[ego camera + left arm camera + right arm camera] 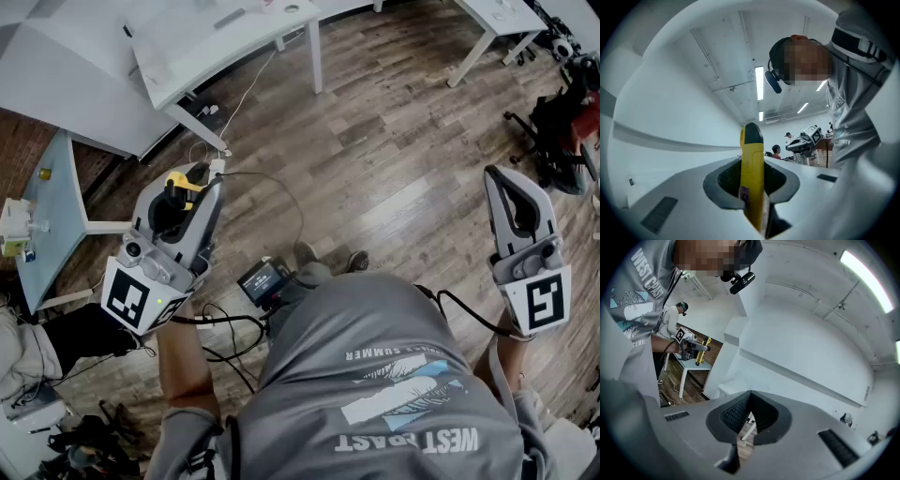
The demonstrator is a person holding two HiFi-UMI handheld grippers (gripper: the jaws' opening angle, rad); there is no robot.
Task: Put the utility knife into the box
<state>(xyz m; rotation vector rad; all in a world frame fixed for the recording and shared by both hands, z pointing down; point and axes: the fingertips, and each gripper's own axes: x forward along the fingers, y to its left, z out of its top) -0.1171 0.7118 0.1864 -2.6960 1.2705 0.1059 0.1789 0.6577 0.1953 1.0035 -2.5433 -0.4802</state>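
The grey T-shirt closest to the head camera carries white print, seen upside down from above: "WEST COAST" in large letters and "SUMMER" in a smaller line; the right gripper view catches part of the same "WEST COAST" on the chest. A small device with a lit screen hangs at the waist, its writing too small to read, with black cables trailing from it.

The left gripper, held out in front at the person's left, is clamped on the utility knife. In its own view the yellow knife stands between the two jaws, pinched on both sides, and its black-capped end reaches out past the jaw tips. A small purple label on the yellow body is unreadable.

The right gripper, well apart at the person's right, has its jaws drawn together at the tips and nothing between them. Each gripper bears a cube with black-and-white square markers.

Below lies a wooden plank floor; farther off stands a white table, with a small pale table at the left edge
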